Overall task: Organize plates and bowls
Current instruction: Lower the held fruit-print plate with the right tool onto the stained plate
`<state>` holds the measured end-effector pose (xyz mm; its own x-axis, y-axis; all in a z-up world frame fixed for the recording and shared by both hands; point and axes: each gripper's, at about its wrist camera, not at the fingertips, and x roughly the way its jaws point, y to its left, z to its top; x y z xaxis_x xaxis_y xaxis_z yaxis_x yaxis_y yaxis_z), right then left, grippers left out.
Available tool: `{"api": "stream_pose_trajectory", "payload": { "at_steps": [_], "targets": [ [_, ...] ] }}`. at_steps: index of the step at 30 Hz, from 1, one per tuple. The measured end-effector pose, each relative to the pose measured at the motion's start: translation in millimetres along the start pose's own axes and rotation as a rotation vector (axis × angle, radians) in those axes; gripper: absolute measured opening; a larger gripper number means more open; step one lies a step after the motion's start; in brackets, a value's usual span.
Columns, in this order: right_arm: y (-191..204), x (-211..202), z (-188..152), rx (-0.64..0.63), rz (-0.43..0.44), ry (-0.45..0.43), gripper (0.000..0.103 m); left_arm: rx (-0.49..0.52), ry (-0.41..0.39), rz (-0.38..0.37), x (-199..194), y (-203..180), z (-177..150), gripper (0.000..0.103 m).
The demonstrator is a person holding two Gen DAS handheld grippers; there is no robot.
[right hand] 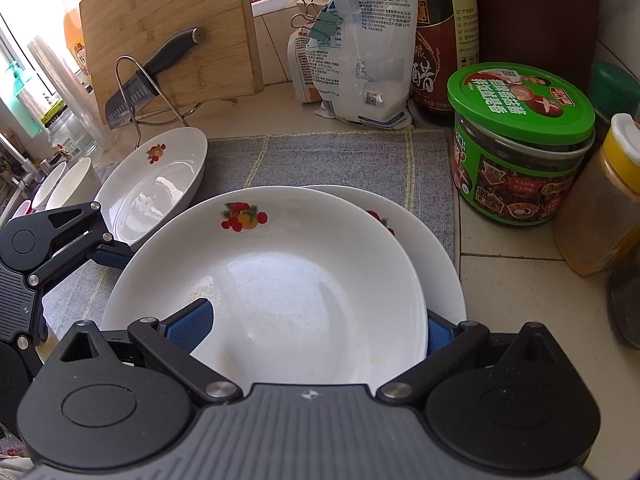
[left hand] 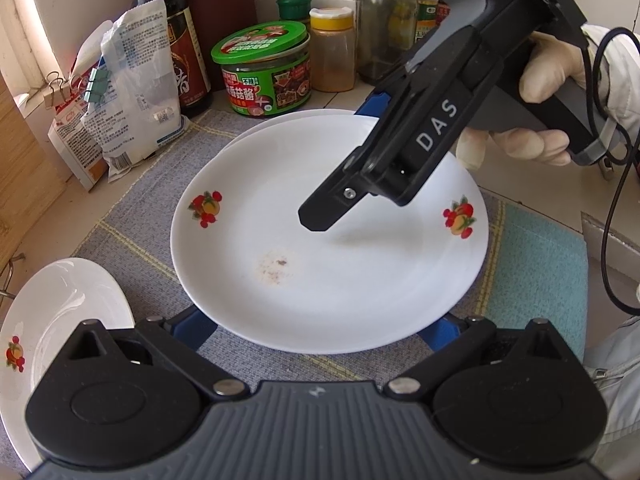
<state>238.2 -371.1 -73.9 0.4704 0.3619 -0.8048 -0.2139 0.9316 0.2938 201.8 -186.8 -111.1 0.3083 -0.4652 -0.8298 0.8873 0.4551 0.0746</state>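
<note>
A white plate with fruit prints (left hand: 328,248) lies on top of a second white plate (left hand: 256,130) on the grey mat; both also show in the right wrist view, the top one (right hand: 280,280) and the lower one (right hand: 436,252). My right gripper (right hand: 316,328) holds the top plate's rim, one blue pad (right hand: 192,320) inside and one below; in the left wrist view it (left hand: 340,200) reaches in from the upper right. My left gripper (left hand: 320,328) is open, its blue fingers (left hand: 192,326) under the plate's near edge. A third plate (left hand: 52,344) lies at the left (right hand: 160,184).
A green-lidded jar (left hand: 266,68), spice jars (left hand: 332,54), a dark sauce bottle (left hand: 176,40) and clipped bags (left hand: 132,92) crowd the back. A cutting board with a knife (right hand: 148,76) stands at the far left. Small bowls (right hand: 68,184) sit beyond the mat's left end.
</note>
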Motion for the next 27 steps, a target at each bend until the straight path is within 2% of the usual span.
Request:
{"api": "stream_pose_trajectory", "payload": {
  "at_steps": [27],
  "targets": [
    [-5.5, -13.8, -6.5, 0.062, -0.011, 0.002, 0.103, 0.017, 0.006, 0.011, -5.1, -1.1, 2.6, 0.102]
  ]
}}
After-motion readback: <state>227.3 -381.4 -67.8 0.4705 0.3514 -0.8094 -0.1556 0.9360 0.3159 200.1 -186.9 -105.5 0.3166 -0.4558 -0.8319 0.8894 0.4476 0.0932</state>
